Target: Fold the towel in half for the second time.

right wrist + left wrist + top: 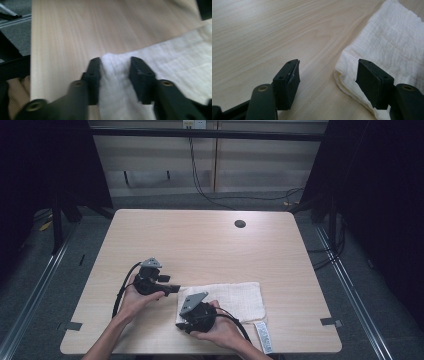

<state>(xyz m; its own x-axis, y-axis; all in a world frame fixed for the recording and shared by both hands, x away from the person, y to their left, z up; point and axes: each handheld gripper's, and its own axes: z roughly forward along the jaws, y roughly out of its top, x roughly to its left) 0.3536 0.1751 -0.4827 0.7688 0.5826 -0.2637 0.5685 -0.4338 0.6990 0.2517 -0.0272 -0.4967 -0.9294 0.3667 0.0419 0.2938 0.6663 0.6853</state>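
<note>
- Towel [235, 297] lies folded on the table [200, 240], not done yet.
- Right claw [113, 72] pinches its corner.
- Left claw [328, 83] is spread at the other corner, grab left to do.

You have one white towel [235, 297] on the table, folded into a long rectangle. It lies flat near your edge, a little to the right of the middle, with its long side running left to right. The cloth [392, 47] is soft, with a fine crinkled weave, and at its left end you see the folded layers. One corner [112, 62] at this end is bunched up.
</note>
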